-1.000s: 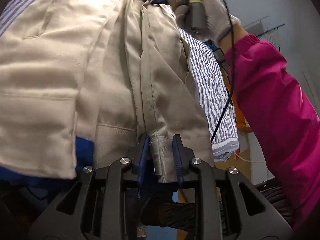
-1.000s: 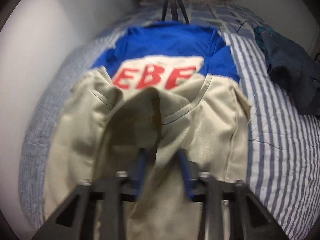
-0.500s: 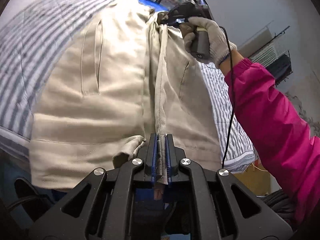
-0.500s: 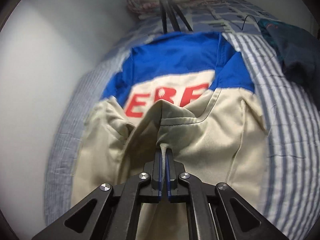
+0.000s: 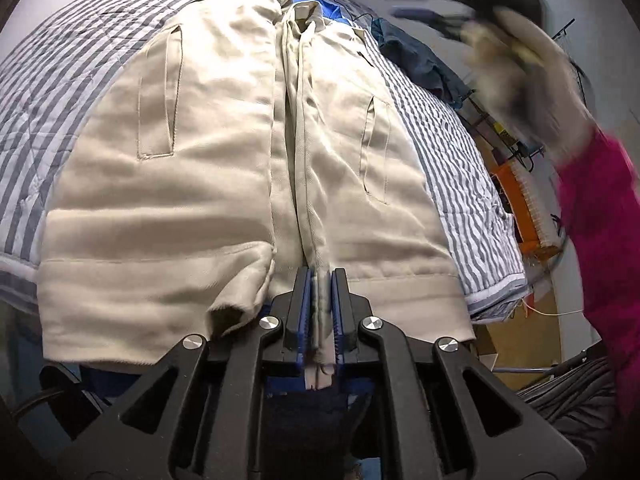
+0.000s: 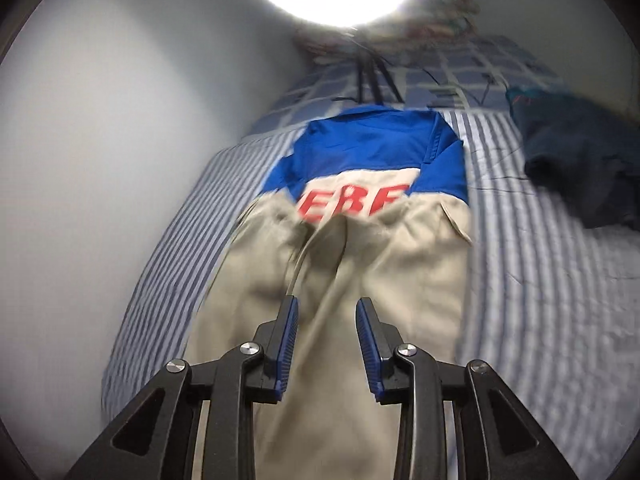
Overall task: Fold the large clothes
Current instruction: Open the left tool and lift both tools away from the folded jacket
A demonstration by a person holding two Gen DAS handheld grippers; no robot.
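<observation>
Beige-and-blue cotton jacket (image 5: pixel 224 168): front edge released at 12 o'clock by right gripper (image 6: pixel 326 344), jaws just parted, empty; left gripper (image 5: pixel 320 312) clamps hem at 6 o'clock; front now closed for folding.

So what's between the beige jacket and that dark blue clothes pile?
Only bare striped bedcover lies between the beige jacket and the dark blue clothes pile, seen in the right wrist view.
</observation>
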